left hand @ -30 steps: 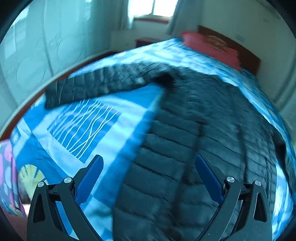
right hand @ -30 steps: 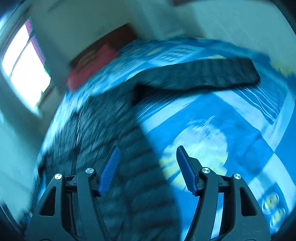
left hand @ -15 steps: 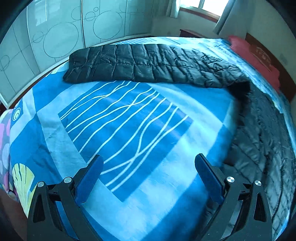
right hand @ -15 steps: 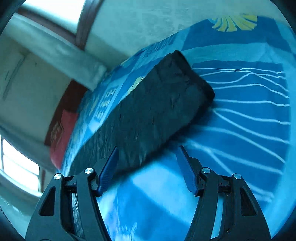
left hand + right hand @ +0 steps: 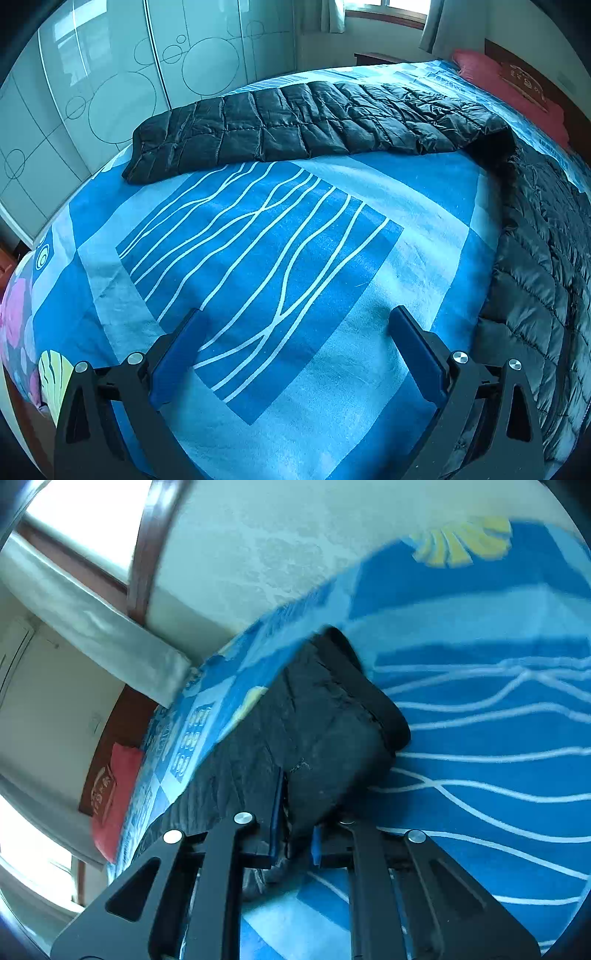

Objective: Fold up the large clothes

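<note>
A black quilted down jacket [image 5: 535, 258] lies spread on the blue patterned bedspread [image 5: 280, 258]. In the left wrist view one sleeve [image 5: 295, 125] stretches left across the far side of the bed, its cuff at the far left. My left gripper [image 5: 295, 332] is open and empty above bare bedspread, well short of that sleeve. In the right wrist view the other sleeve [image 5: 314, 731] runs up from the jaws, its cuff at the top right. My right gripper [image 5: 295, 830] is shut on this sleeve, pinching its quilted fabric.
A red pillow [image 5: 517, 85] and wooden headboard are at the far right of the bed. Wardrobe doors [image 5: 110, 92] with circle patterns stand beyond the bed's left side. A window [image 5: 85, 517] and wall lie beyond the bed in the right wrist view.
The right gripper has closed in on the sleeve and shut on it; it was open half a second ago. The left gripper has swung left from over the jacket body to the bedspread.
</note>
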`<move>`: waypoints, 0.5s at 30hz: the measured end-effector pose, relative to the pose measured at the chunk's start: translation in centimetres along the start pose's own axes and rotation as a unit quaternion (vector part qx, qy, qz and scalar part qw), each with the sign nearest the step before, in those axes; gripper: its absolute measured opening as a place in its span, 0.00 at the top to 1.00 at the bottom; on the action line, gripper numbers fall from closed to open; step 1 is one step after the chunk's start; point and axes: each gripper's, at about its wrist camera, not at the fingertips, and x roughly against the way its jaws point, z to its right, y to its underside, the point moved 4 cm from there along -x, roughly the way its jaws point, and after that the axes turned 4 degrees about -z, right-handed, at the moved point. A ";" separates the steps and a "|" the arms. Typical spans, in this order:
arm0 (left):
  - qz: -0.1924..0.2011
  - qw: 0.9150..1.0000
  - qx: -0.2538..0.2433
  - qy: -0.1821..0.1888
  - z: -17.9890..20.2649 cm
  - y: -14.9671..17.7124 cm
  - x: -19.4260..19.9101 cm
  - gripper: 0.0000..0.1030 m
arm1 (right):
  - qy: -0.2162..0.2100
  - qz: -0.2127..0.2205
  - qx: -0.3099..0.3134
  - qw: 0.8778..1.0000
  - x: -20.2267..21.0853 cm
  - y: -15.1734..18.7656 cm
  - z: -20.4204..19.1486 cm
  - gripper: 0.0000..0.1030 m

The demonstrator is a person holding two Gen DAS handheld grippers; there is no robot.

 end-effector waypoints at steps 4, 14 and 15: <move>0.006 1.000 0.000 -0.001 0.1 0.2 0.0 0.04 | -0.031 0.025 0.102 0.994 2.9 1.6 -6.6 0.92; 0.023 1.000 0.006 0.008 -0.2 0.8 0.1 0.04 | -0.149 -0.019 0.330 0.932 6.1 15.3 -27.0 0.92; 0.023 1.000 0.007 0.009 -0.3 0.9 0.1 0.04 | -0.156 -0.028 0.341 0.927 6.1 16.7 -28.3 0.92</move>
